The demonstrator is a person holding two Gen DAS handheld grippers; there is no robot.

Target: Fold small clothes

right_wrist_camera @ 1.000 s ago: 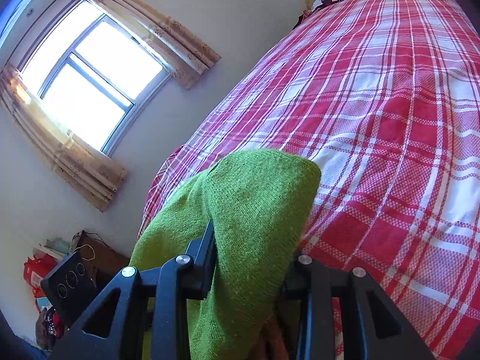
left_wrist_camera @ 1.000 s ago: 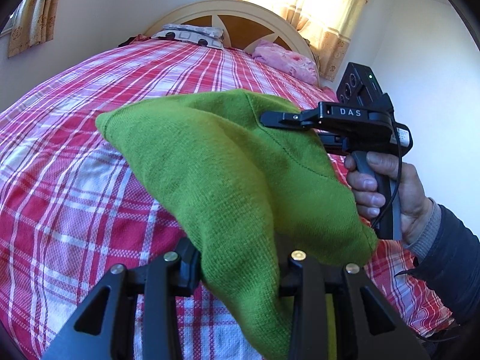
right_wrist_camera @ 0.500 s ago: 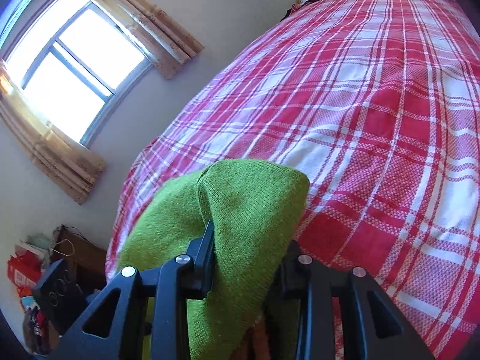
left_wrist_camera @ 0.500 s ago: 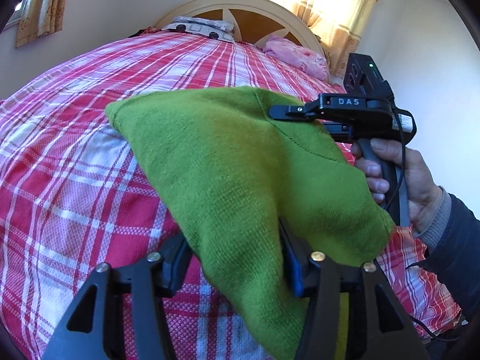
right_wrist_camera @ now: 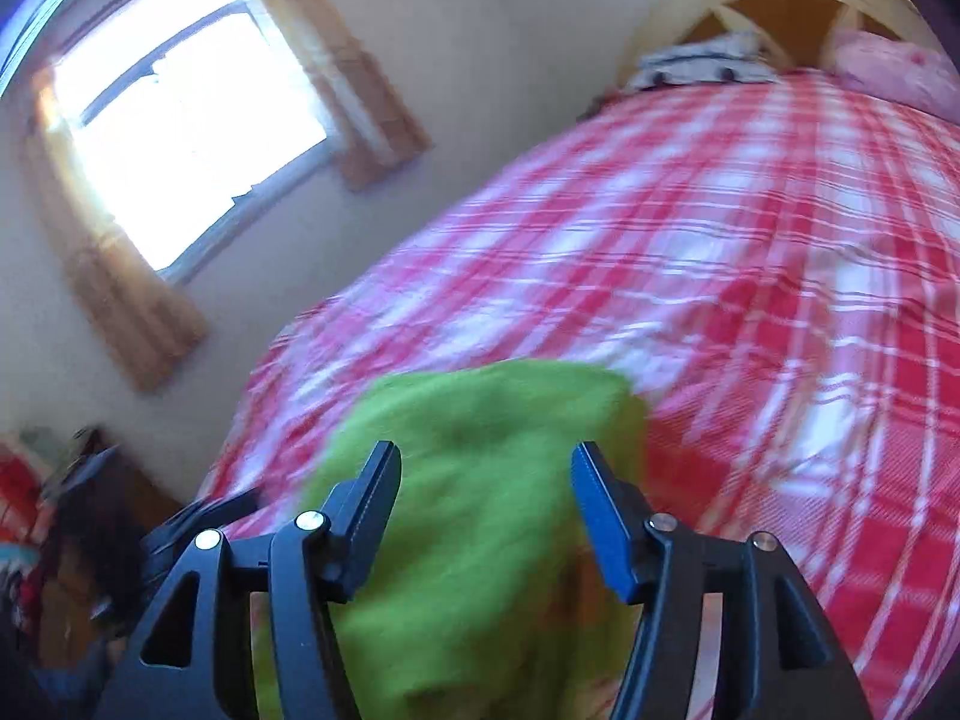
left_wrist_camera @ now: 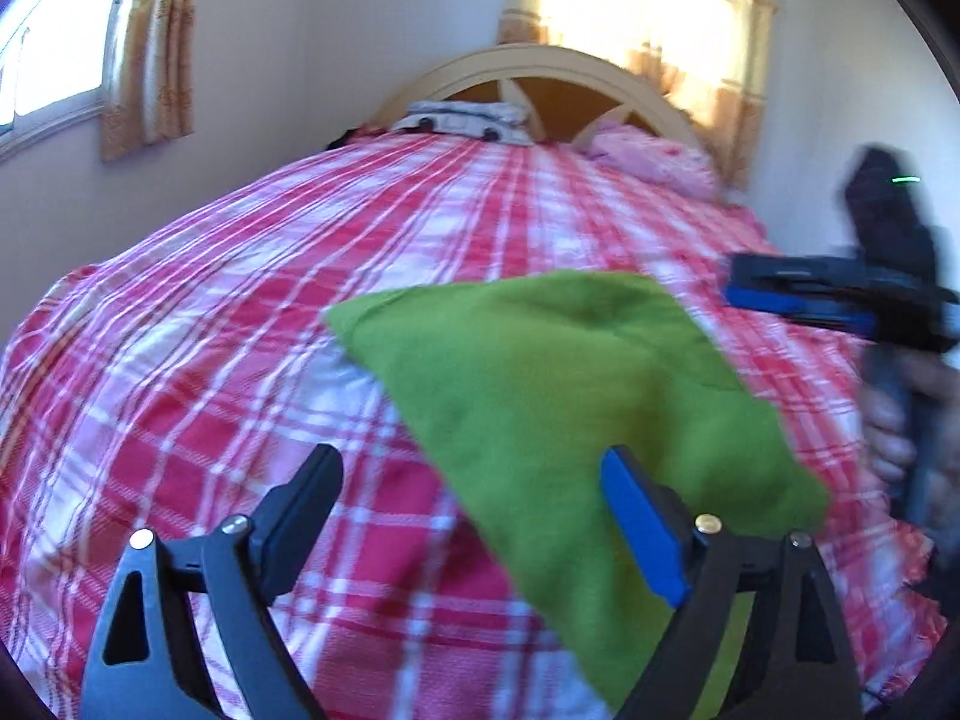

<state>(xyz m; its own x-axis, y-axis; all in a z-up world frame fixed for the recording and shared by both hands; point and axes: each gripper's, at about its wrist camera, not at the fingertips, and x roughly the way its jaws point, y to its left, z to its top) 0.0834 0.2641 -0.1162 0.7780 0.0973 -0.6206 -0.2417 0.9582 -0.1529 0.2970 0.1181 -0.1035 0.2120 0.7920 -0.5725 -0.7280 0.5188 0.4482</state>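
Releasing the green knitted garment (left_wrist_camera: 576, 396) onto the red-and-white plaid bed (left_wrist_camera: 252, 372), we had both jaws opening: left hand-held gripper (left_wrist_camera: 468, 516) wide, right hand-held gripper (right_wrist_camera: 486, 510) parted, cloth between but unpinched. One fold apparently stood done; smoothing remained.

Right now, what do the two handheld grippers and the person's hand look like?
Left gripper: black triangular finger arms with cut-outs, brass and silver pivot screws, a blue pad on one finger. Right gripper: same build. From the left wrist view the right gripper is a black body with blue trim, a green LED and a black handle. The hand is blurred; no sleeve is readable.
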